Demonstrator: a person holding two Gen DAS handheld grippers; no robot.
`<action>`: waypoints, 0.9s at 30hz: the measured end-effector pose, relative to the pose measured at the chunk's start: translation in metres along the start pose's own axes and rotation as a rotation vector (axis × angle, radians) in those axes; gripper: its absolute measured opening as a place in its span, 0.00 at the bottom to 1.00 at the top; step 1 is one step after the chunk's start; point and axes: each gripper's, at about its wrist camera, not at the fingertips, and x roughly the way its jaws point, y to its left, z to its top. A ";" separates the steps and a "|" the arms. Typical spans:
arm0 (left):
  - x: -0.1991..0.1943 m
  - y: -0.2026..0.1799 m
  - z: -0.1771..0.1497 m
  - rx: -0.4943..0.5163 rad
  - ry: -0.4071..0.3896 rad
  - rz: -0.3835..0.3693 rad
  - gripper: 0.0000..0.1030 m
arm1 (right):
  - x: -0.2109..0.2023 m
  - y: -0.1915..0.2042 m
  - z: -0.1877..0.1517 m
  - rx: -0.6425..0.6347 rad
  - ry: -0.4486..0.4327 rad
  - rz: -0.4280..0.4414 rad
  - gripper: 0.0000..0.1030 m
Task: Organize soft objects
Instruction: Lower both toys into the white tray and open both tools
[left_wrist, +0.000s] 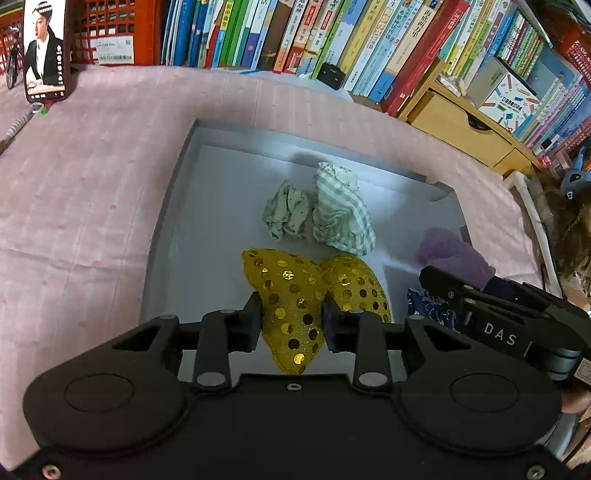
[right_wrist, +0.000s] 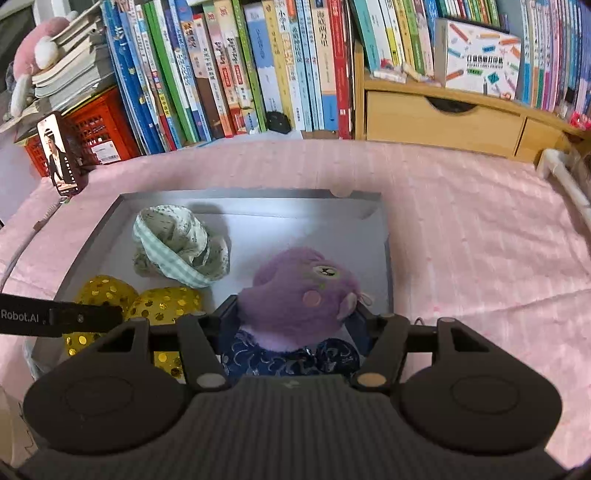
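We have the gold sequined heart cushion pinched at its lower point between the fingers of the left gripper, low over the near part of the shallow grey box. Whether the cushion rests on the box floor or hangs just above it, we cannot tell. The right gripper is closed around the purple plush toy at its neck and body, above its dark blue patterned clothing, over the box's right side.

Already lying in the box are two soft cloth pieces: a crumpled speckled green cloth and, touching it, a bundled green-and-white checked cloth. So we judge the task well along: two items are settled, and the two we hold appear to be at or over the box and only need releasing. No other soft item lies loose on the pink bedspread within either view.

The gripper bodies hide the box's near edge, the cushion's tip and most of the plush's lower body. The bookshelf behind is too distorted to read.
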 end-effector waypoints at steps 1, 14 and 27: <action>0.001 0.001 0.000 -0.002 0.004 -0.005 0.33 | 0.001 0.001 0.001 0.000 0.004 0.001 0.63; -0.025 0.006 -0.006 0.019 -0.031 -0.071 0.55 | -0.015 0.002 0.001 0.042 -0.025 0.044 0.79; -0.100 0.011 -0.046 0.135 -0.208 -0.102 0.72 | -0.101 0.035 -0.028 -0.090 -0.265 0.083 0.82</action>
